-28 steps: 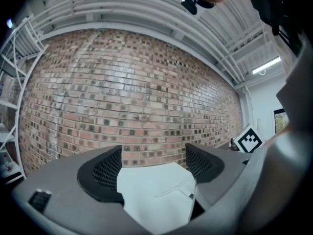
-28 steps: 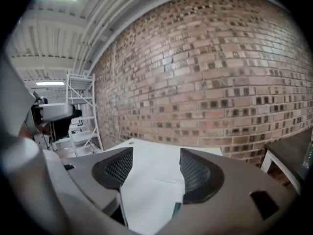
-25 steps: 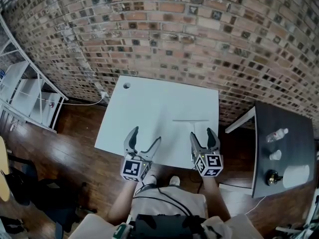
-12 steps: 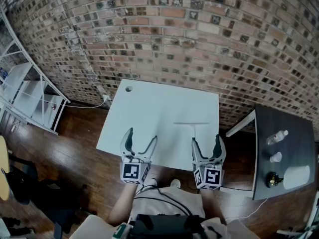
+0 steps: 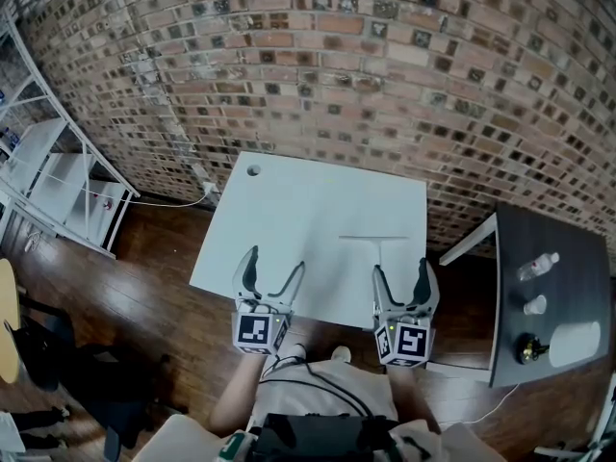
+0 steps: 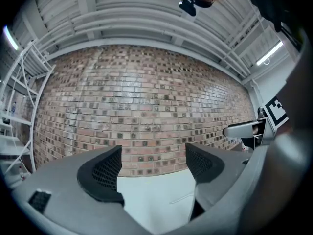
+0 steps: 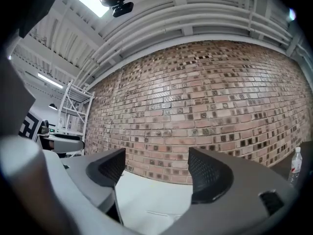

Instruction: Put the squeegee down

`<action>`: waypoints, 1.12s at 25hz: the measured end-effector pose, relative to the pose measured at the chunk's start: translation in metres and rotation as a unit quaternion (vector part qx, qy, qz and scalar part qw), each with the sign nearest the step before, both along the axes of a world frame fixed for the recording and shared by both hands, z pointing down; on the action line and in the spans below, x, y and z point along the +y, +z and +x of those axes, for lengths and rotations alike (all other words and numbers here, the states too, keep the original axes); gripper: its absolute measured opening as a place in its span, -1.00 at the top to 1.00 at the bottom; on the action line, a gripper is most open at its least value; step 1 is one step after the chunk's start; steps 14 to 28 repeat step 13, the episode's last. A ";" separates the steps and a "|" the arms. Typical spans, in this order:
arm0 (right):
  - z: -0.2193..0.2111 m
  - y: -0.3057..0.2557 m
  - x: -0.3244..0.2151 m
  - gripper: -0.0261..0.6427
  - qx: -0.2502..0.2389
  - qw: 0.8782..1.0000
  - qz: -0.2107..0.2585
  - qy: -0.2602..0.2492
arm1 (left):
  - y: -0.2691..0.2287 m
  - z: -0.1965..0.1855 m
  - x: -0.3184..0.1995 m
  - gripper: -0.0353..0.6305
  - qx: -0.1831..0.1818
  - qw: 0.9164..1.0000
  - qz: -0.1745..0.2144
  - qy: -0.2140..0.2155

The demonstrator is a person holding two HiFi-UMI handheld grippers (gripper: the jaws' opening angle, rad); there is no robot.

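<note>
Toward the near edge of the bench (image 5: 289, 210), the left hand-held gripper (image 5: 276, 263) and right hand-held gripper (image 5: 399, 268) have drawn back. The left gapes empty; the right, wide too, is closing slightly on nothing. The squeegee (image 5: 377, 248) lies flat on the bench's right half.

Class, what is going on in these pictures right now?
A person holds a gripper in each hand at the near edge of a white table. The squeegee lies flat on it, just ahead of the right gripper, touched by neither. The left gripper is open and empty; the right one's jaws are closing with nothing between them.
</note>
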State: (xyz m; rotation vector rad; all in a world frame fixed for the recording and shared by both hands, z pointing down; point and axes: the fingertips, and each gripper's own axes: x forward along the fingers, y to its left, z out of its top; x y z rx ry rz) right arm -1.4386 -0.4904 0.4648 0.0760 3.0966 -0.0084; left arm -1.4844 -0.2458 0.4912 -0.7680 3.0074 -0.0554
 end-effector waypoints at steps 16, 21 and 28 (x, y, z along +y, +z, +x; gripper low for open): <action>-0.002 0.002 0.020 -0.36 0.010 1.000 -0.003 -0.027 | 0.001 0.001 0.001 -0.28 0.003 1.000 0.004 0.007; -0.002 0.002 0.020 -0.36 0.010 1.000 -0.003 -0.027 | 0.001 0.001 0.001 -0.28 0.003 1.000 0.004 0.007; -0.002 0.002 0.020 -0.36 0.010 1.000 -0.003 -0.027 | 0.001 0.001 0.001 -0.28 0.003 1.000 0.004 0.007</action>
